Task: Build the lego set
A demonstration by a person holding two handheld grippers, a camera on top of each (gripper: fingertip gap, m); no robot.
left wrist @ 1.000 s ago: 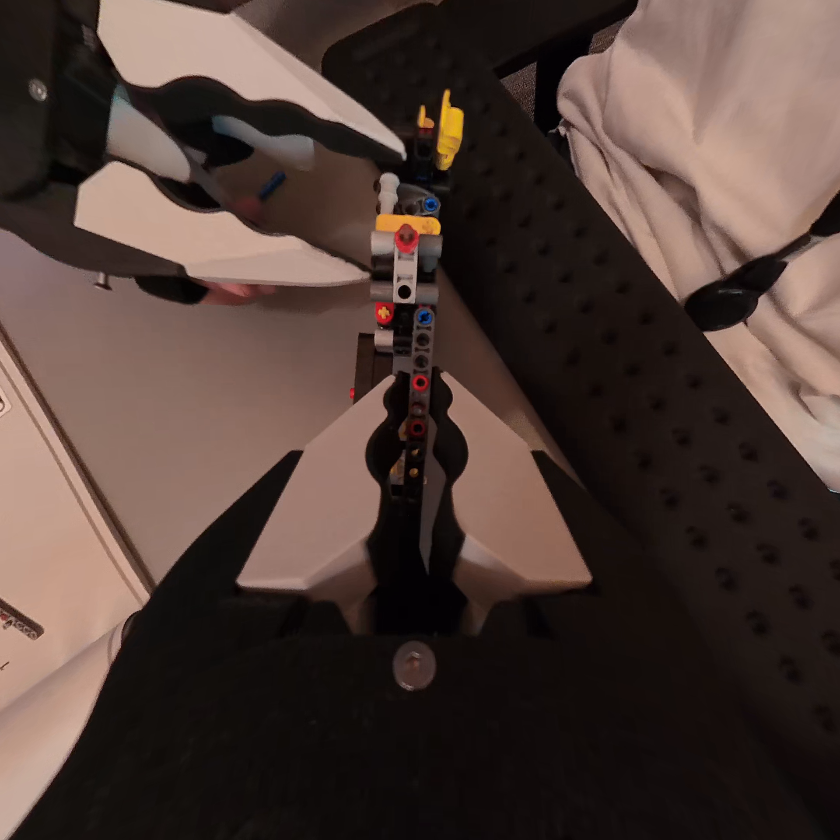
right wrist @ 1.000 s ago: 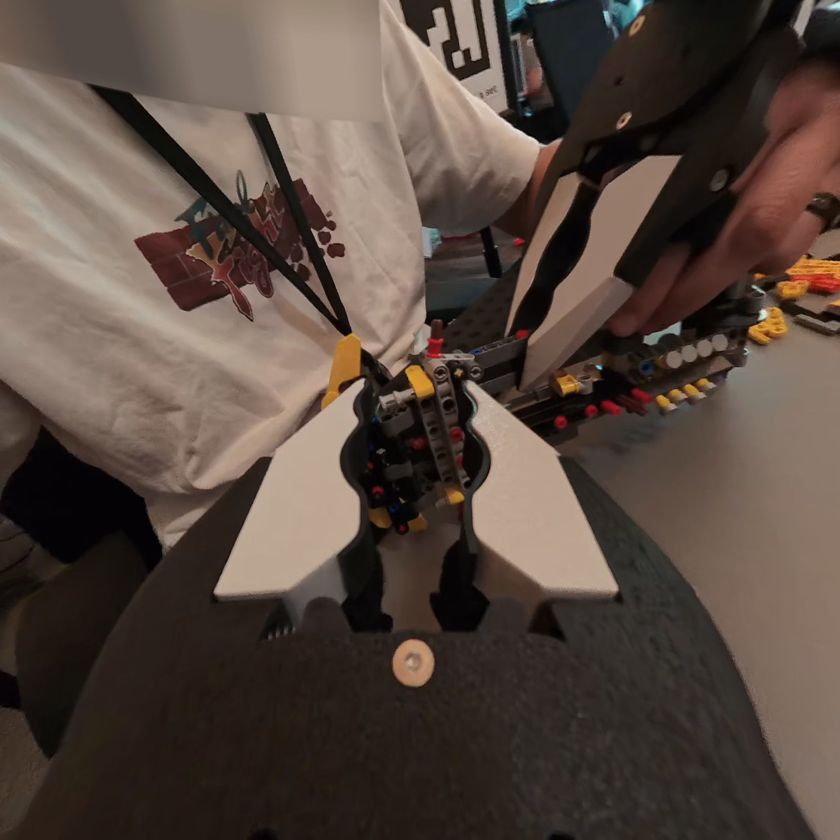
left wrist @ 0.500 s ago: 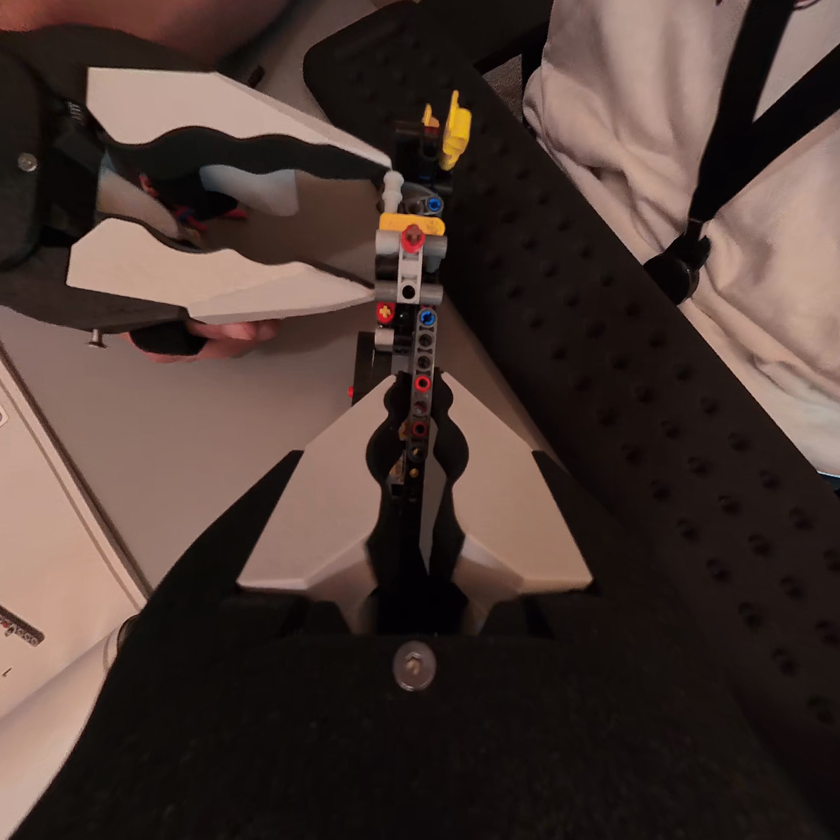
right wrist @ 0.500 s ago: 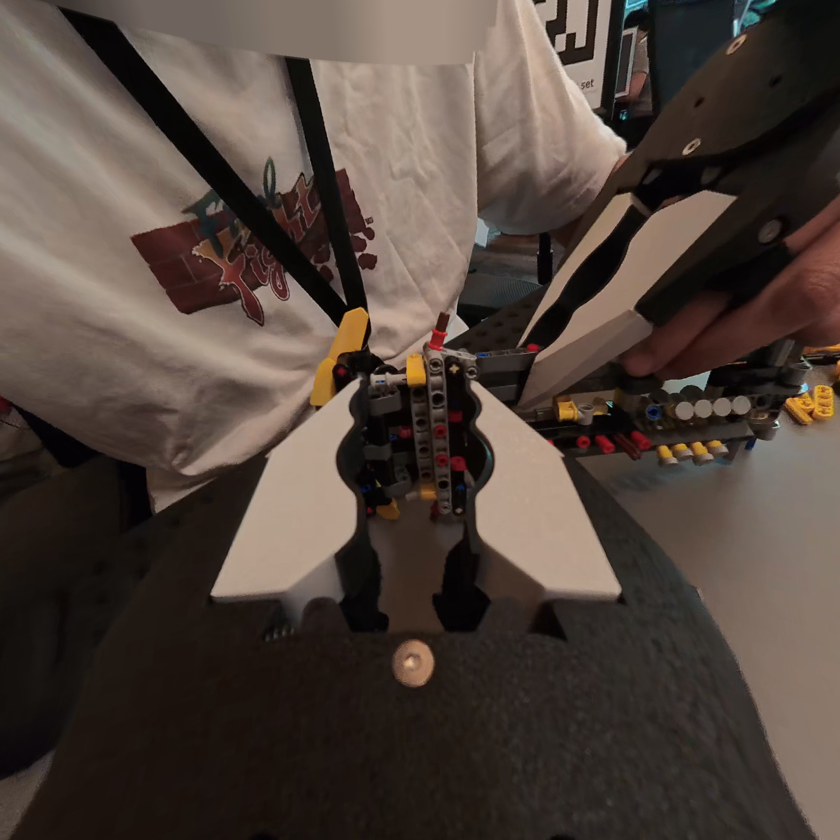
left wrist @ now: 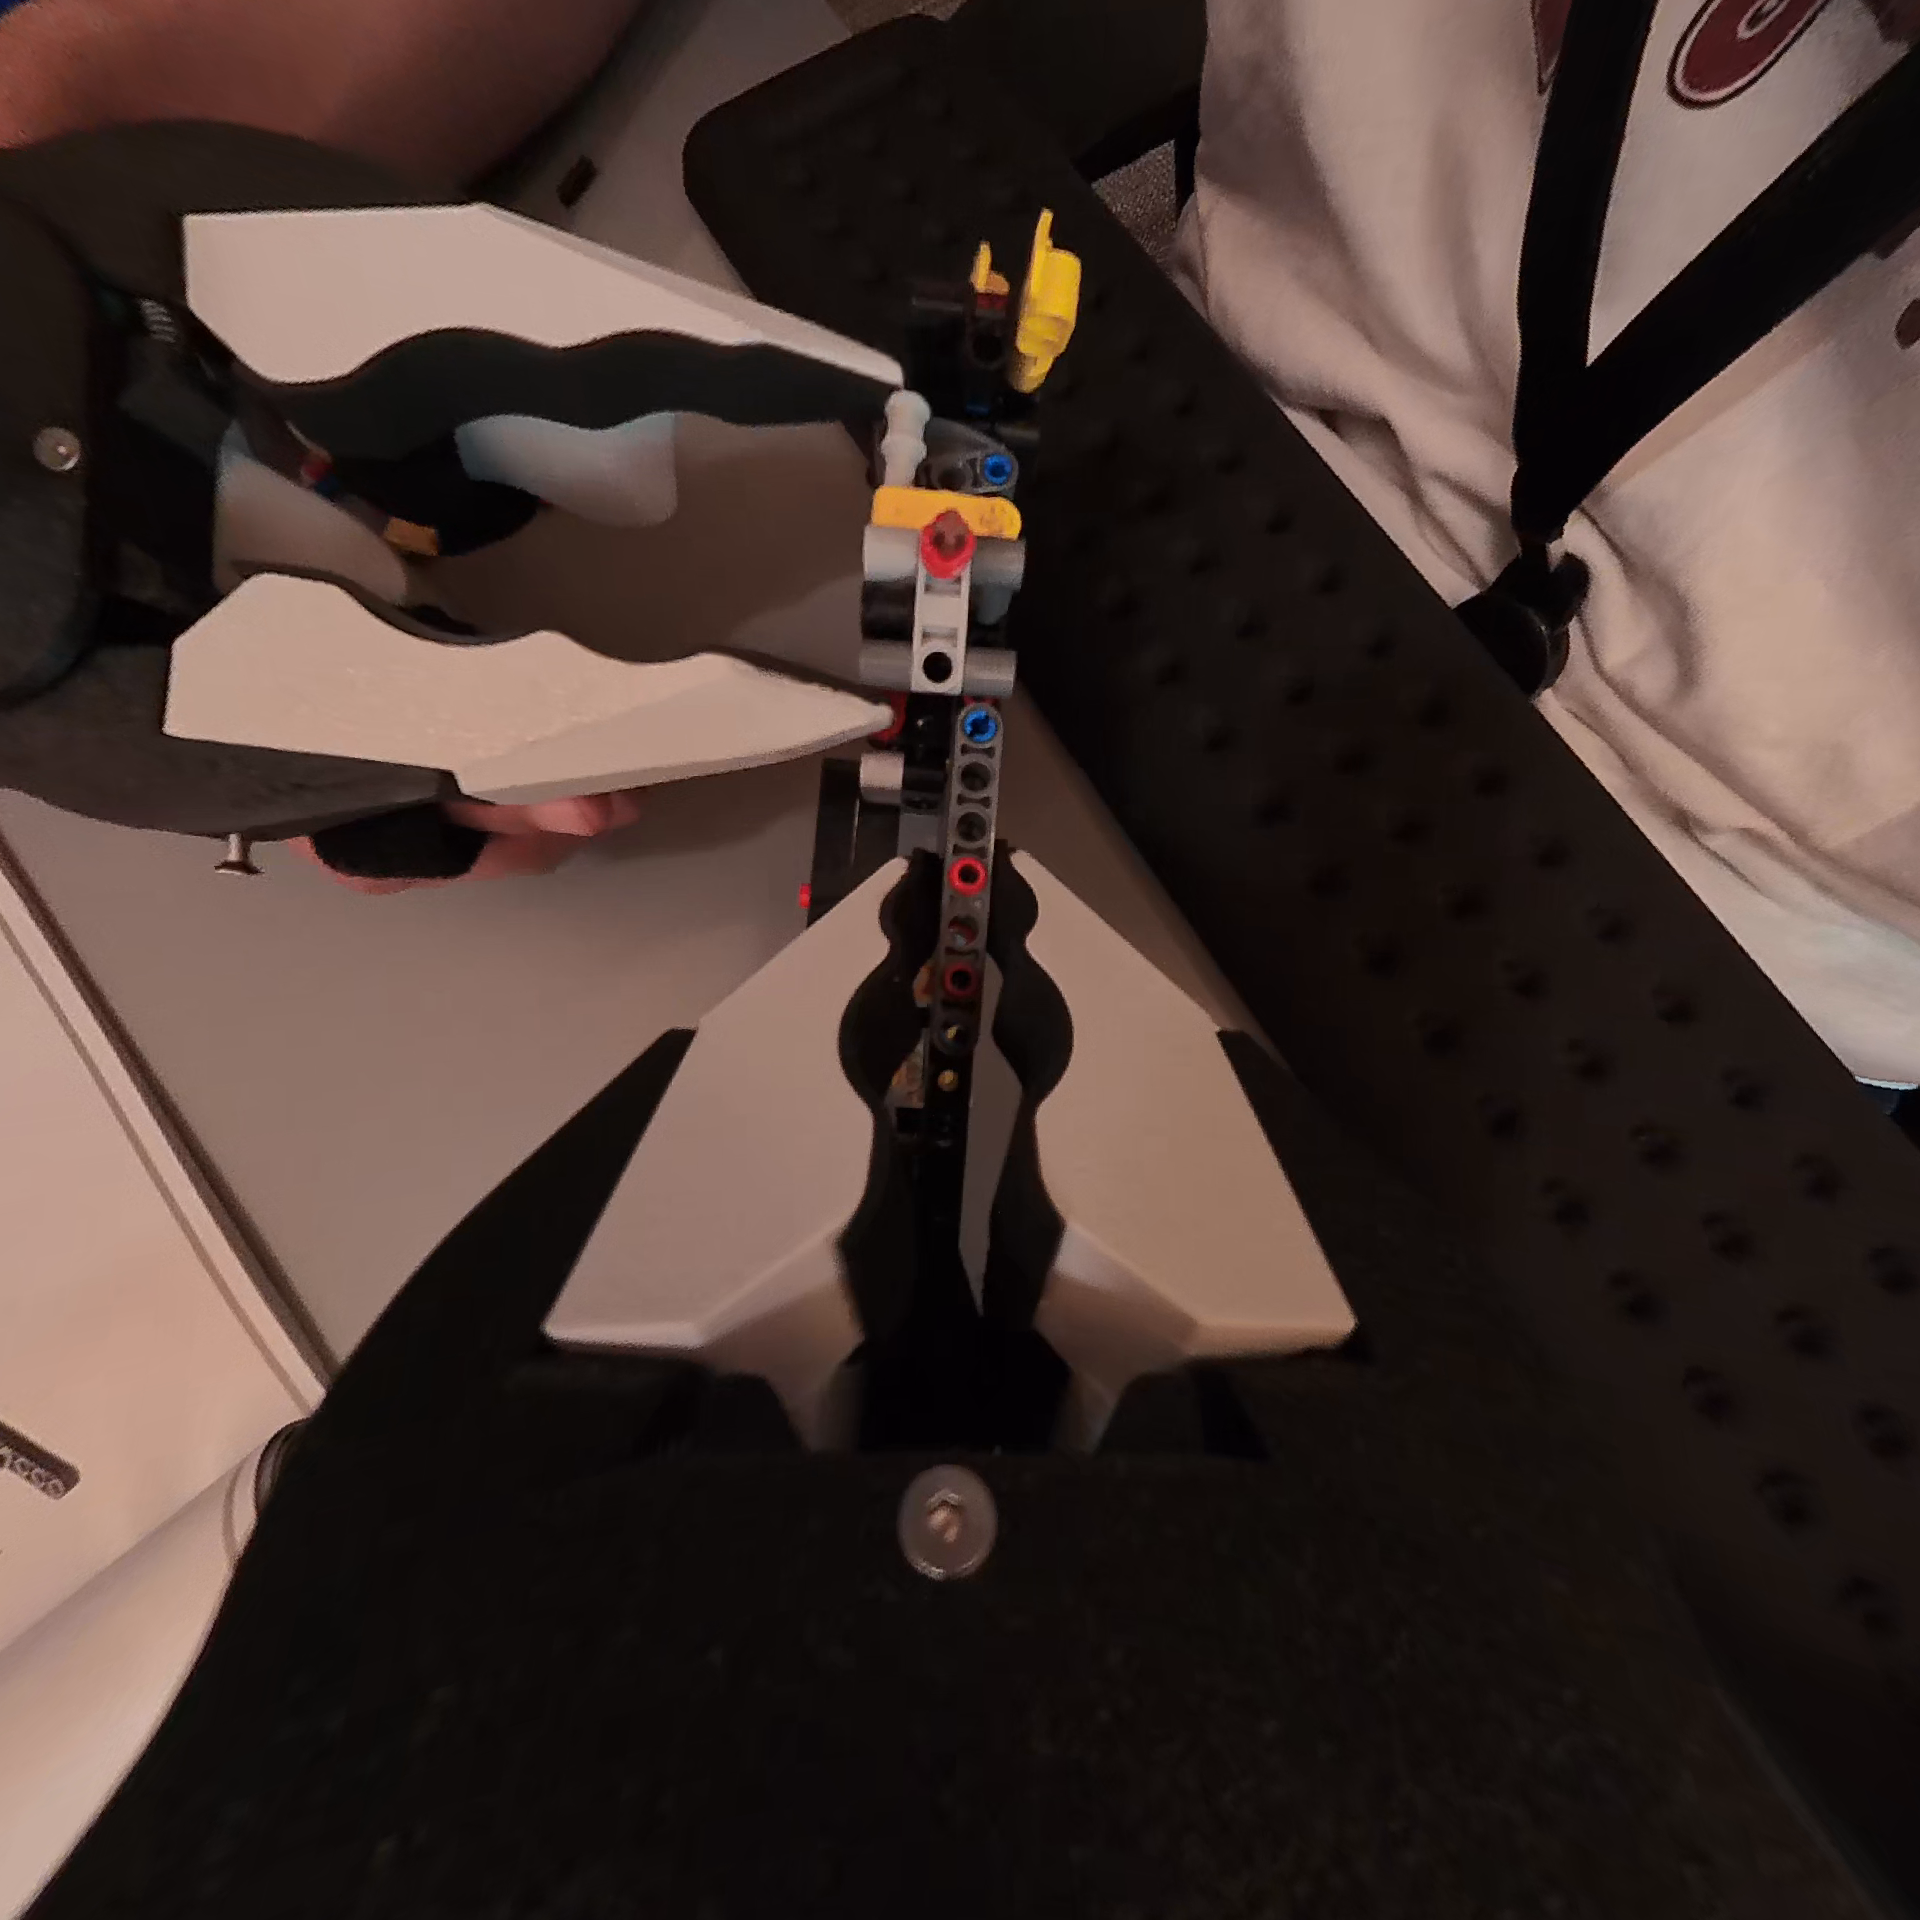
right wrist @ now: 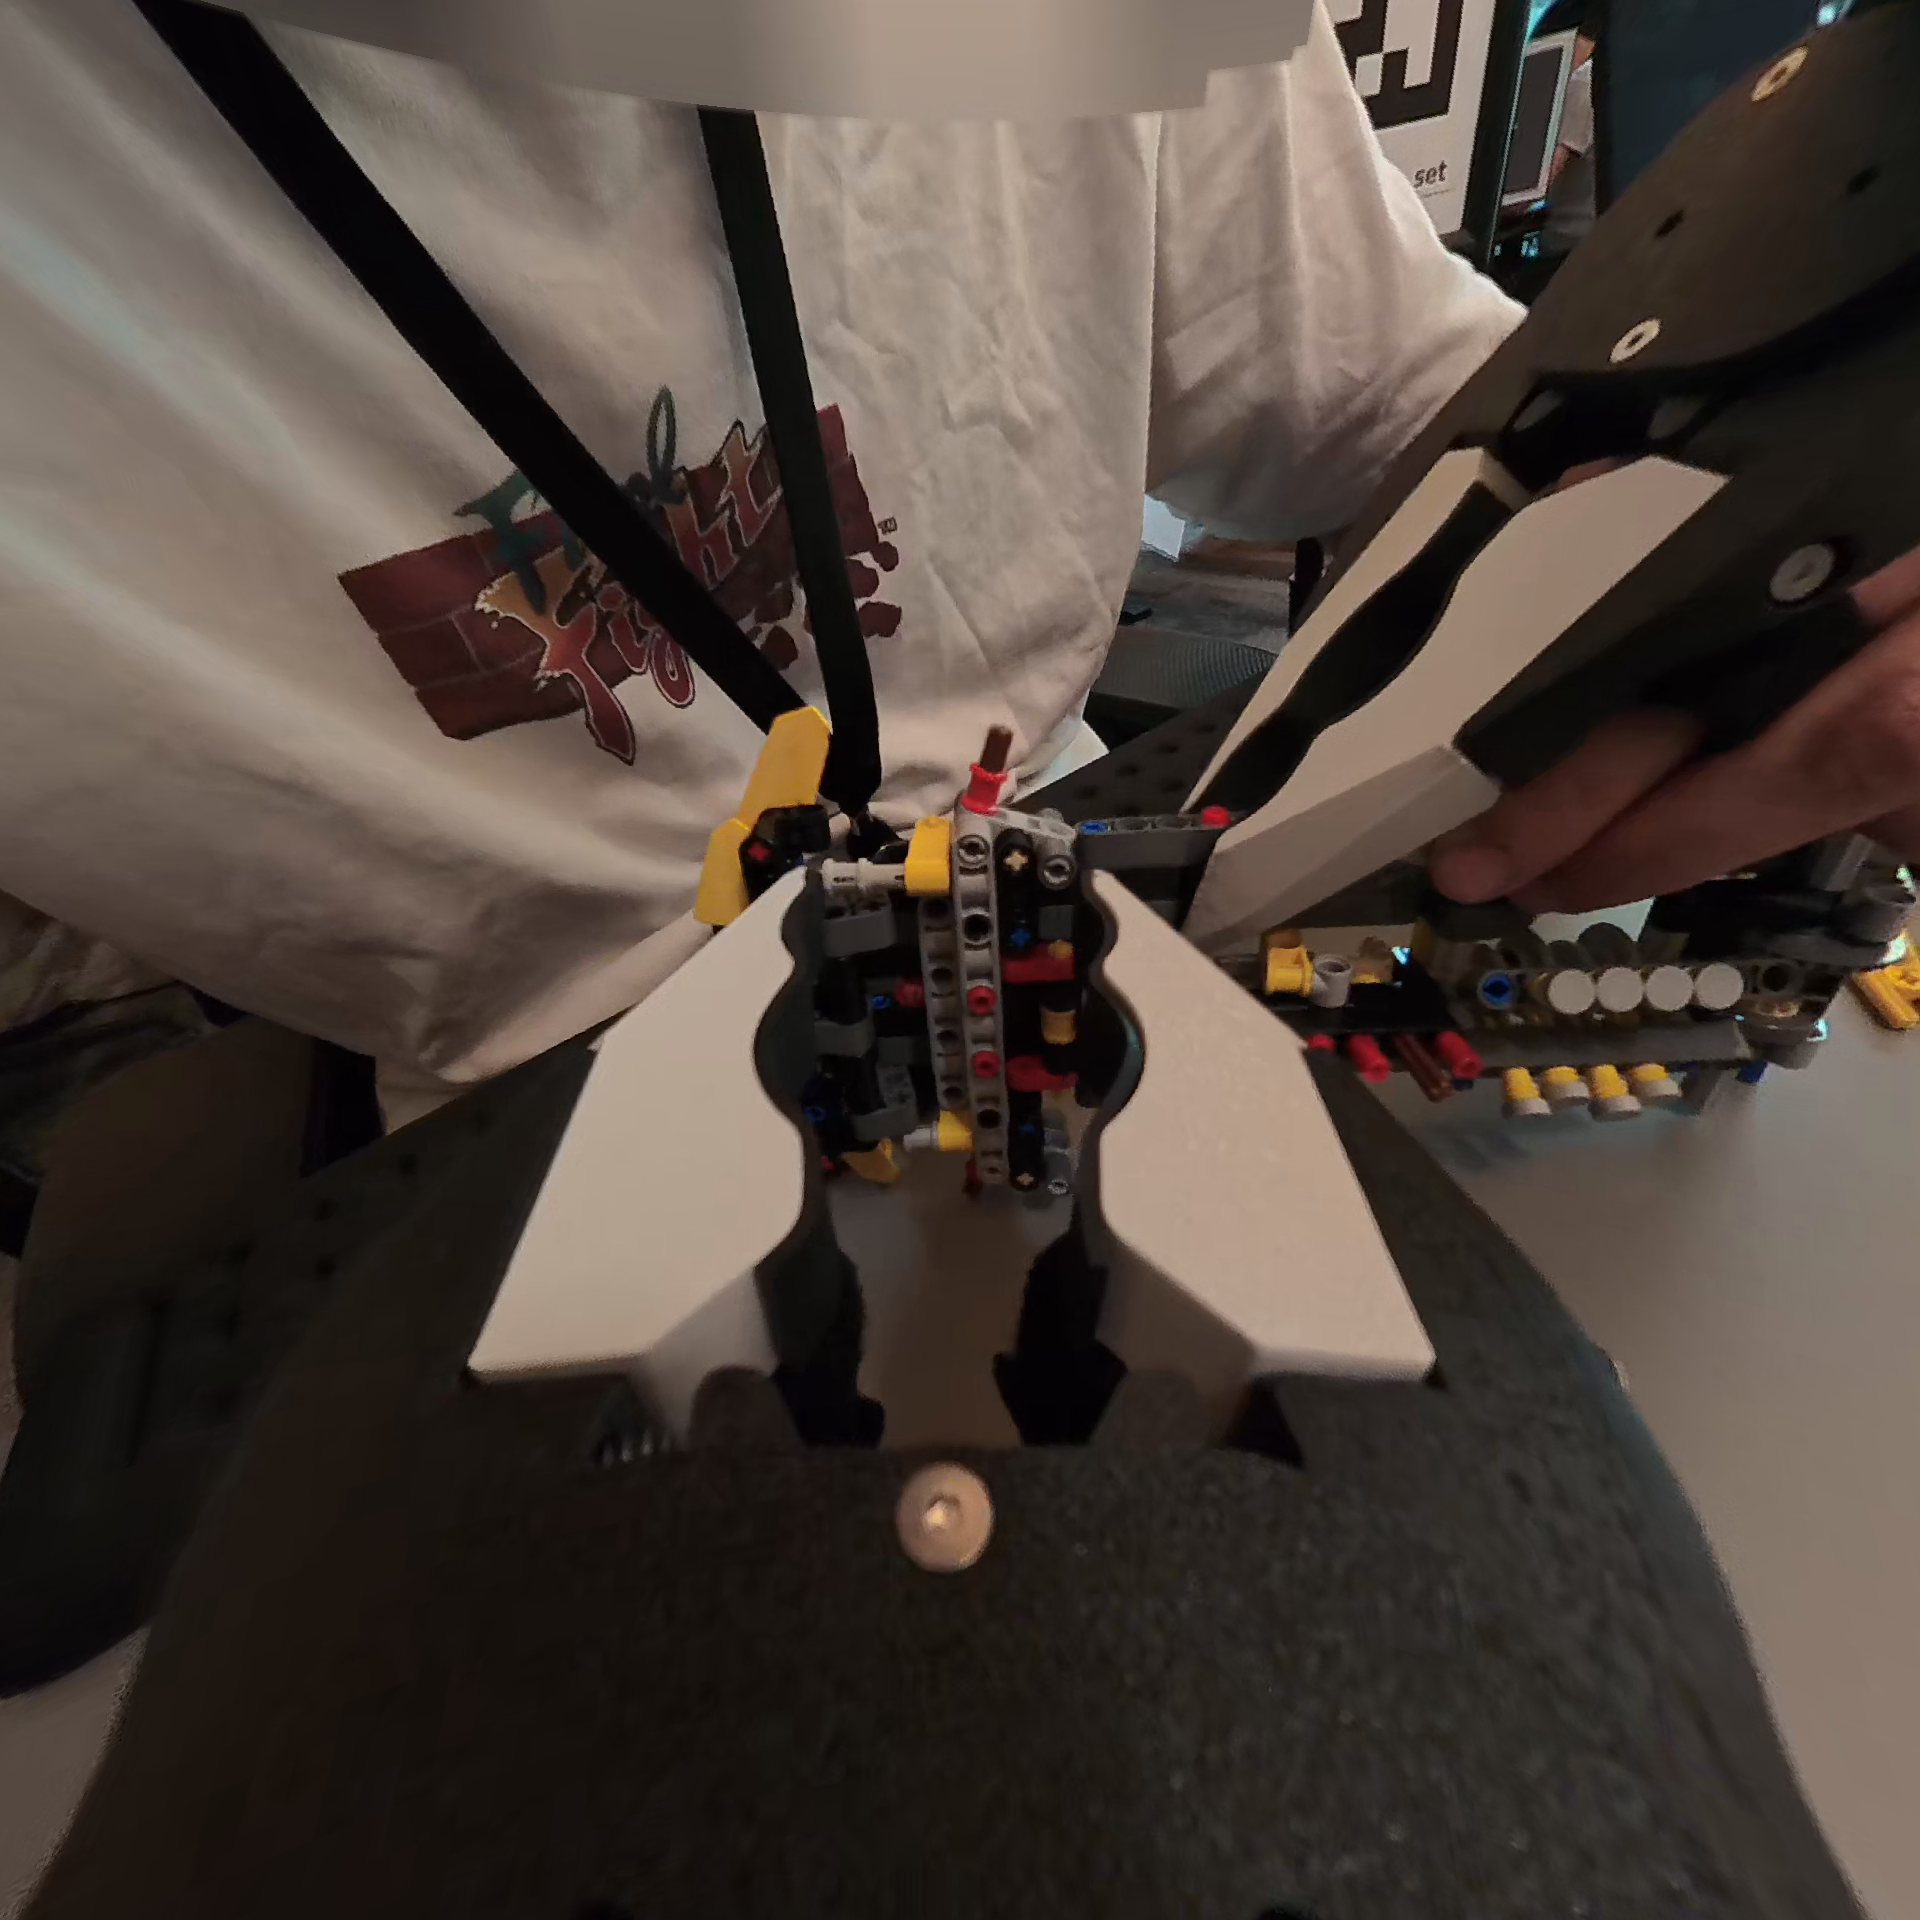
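Black foam hides our lego model's (left wrist: 940, 665) base, our left gripper (left wrist: 956, 883) clamping its beam, our right gripper (right wrist: 948, 914) straddling its end, grip unclear.

Left wrist view: camera mounted behind the left gripper (left wrist: 961, 868), looking forward along its white fingers and down onto the pale grey tabletop (left wrist: 416, 1039); close range. Faces the long grey, black and yellow lego assembly (left wrist: 951, 623) end-on, with the right gripper (left wrist: 883, 551) entering from the left of the frame.

Right wrist view: camera behind the right gripper (right wrist: 945, 894), facing the person's white printed T-shirt (right wrist: 416, 468); close range, nearly level.

Shared area: the lego assembly (right wrist: 977, 987), both grippers, the tabletop (right wrist: 1714, 1299), the T-shirt (left wrist: 1403, 312). The left gripper (right wrist: 1210, 831) appears at upper right of the right wrist view.
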